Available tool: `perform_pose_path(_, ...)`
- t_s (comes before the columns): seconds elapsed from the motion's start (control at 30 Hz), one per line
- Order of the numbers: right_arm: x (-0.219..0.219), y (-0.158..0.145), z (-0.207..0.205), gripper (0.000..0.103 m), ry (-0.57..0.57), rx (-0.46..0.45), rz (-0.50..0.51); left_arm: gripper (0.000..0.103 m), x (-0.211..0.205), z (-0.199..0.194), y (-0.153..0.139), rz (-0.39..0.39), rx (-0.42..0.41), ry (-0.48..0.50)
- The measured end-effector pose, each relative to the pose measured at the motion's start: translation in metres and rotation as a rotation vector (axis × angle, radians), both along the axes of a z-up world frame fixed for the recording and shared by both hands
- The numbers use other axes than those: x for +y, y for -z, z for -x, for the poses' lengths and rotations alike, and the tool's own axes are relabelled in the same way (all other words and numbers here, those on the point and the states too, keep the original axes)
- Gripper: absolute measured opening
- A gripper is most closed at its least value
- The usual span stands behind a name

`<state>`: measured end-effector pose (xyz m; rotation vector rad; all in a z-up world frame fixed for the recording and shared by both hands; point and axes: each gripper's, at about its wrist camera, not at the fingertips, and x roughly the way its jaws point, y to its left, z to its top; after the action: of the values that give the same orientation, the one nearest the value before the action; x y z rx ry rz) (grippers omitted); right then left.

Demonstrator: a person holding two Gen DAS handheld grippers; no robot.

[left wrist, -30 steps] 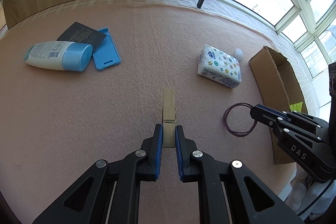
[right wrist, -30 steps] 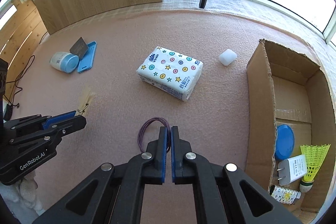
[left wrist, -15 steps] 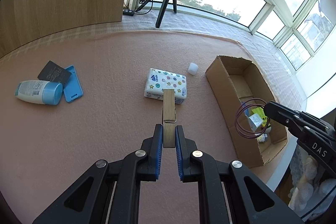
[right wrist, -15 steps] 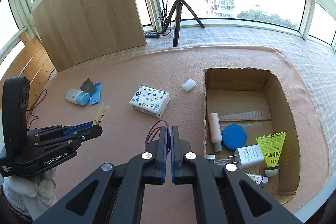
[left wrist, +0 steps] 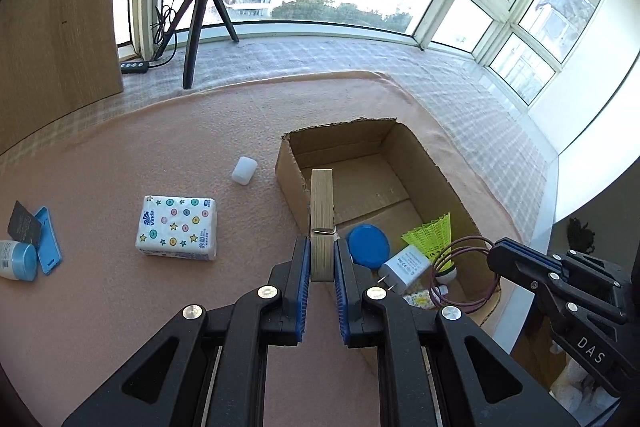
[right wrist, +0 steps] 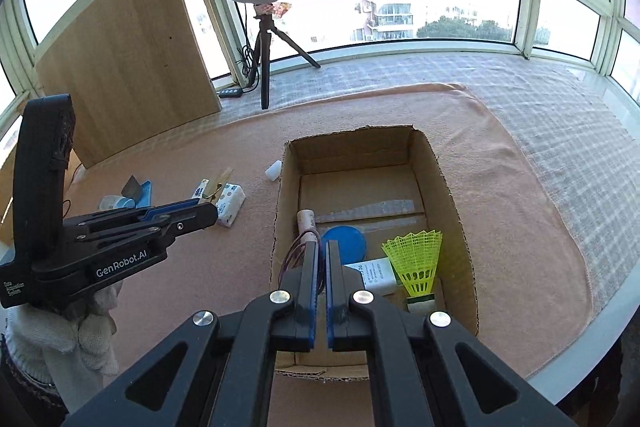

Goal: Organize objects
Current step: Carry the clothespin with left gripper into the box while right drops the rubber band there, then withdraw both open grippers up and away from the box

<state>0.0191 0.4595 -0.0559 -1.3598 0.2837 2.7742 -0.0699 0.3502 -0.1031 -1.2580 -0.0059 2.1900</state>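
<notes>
L wrist | left gripper (left wrist: pixel 321 259) clamps wooden clothespin (left wrist: pixel 321 215) | right gripper (right wrist: pixel 320 259) pinches thin hair tie (right wrist: pixel 294 253)

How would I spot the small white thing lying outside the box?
Find the open cardboard box on the pink mat. Just beyond its far-left corner lies a small white rounded case. Unlike the nearby tissue pack, it is plain, with no print.

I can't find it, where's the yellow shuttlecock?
In the box, right side, near end. The shuttlecock stands beside the white charger.
</notes>
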Motion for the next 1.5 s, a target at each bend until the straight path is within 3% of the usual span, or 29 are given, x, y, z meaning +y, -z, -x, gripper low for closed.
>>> perform_pose_path(0.27, 0.032, 0.013, -0.001, 0.003, 0.033, -0.017, 0.004, 0.012, 0.063, 0.012, 0.008, 0.037, 0.0, 0.048)
perform_pose_path(0.57, 0.042, 0.021, 0.004, 0.004, 0.027, -0.029, 0.003, 0.014, 0.096, 0.025, 0.016, 0.074, -0.001, 0.072)
perform_pose_path(0.6, 0.043, 0.021, 0.005, 0.005, 0.024, -0.028, 0.008, 0.019, 0.098, 0.026, 0.016, 0.079, -0.002, 0.074)
perform_pose_path(0.63, 0.043, 0.022, 0.006, 0.008, 0.017, -0.033, 0.016, 0.04, 0.099, 0.027, 0.016, 0.085, -0.005, 0.07)
perform_pose_path(0.67, 0.044, 0.023, 0.007, 0.02, 0.014, -0.038, 0.019, 0.059, 0.099, 0.028, 0.017, 0.082, -0.009, 0.065)
perform_pose_path(0.7, 0.044, 0.024, 0.006, 0.039, 0.015, -0.037, 0.016, 0.062, 0.098, 0.028, 0.016, 0.075, -0.008, 0.058)
perform_pose_path(0.77, 0.044, 0.023, 0.004, 0.055, 0.018, -0.02, 0.008, 0.062, 0.095, 0.03, 0.016, 0.081, -0.003, 0.047)
perform_pose_path(1.17, 0.036, 0.021, 0.005, 0.055, 0.008, -0.02, 0.038, 0.062, 0.05, 0.026, 0.009, 0.108, 0.0, -0.013)
perform_pose_path(1.5, 0.007, 0.013, 0.009, 0.055, -0.059, -0.018, 0.071, 0.062, -0.029, 0.008, -0.011, 0.112, -0.003, -0.095)
